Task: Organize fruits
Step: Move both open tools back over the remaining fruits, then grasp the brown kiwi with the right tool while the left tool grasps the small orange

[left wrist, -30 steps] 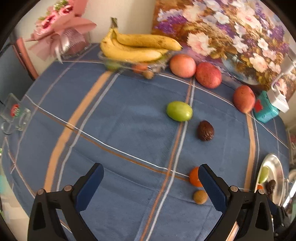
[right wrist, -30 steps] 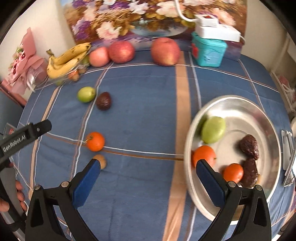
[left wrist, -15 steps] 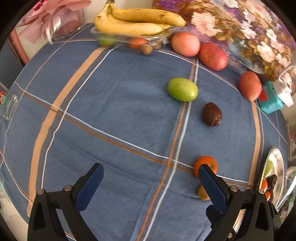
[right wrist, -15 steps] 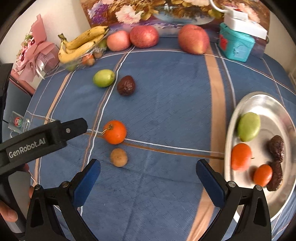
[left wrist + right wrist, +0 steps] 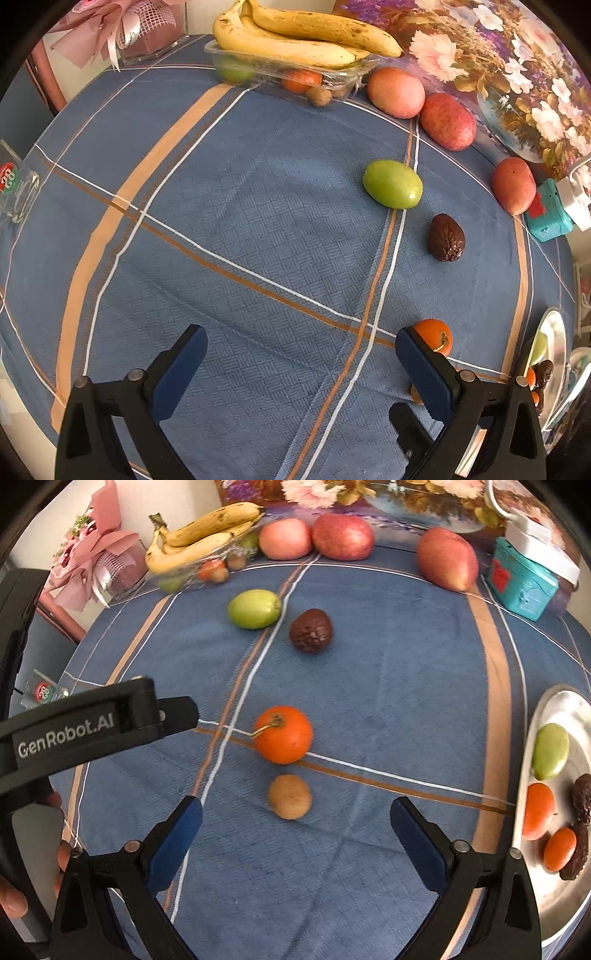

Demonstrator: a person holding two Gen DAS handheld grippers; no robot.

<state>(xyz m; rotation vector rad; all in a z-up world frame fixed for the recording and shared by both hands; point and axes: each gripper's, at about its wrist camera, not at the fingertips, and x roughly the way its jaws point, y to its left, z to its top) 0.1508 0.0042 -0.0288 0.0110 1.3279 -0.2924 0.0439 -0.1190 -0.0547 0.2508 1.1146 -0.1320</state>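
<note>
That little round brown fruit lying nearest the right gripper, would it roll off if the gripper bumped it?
Probably. The brown fruit looks round and lies loose on the flat tablecloth, so a nudge should roll it. It seems small and likely light. The right gripper is open wide around it, leaving slack.

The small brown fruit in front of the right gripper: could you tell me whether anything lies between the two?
Nothing visible does. The right gripper is open, and only bare tablecloth separates it from the small brown fruit; the orange lies beyond.

A blue tablecloth [image 5: 388, 701] striped in orange, brown and white carries an orange tangerine [image 5: 283, 734], a tan-brown longan [image 5: 290, 796], a green fruit [image 5: 254, 609], a dark brown wrinkled fruit [image 5: 311, 630], yellow bananas [image 5: 203, 535], and at upper right a teal box [image 5: 524, 587].
</note>
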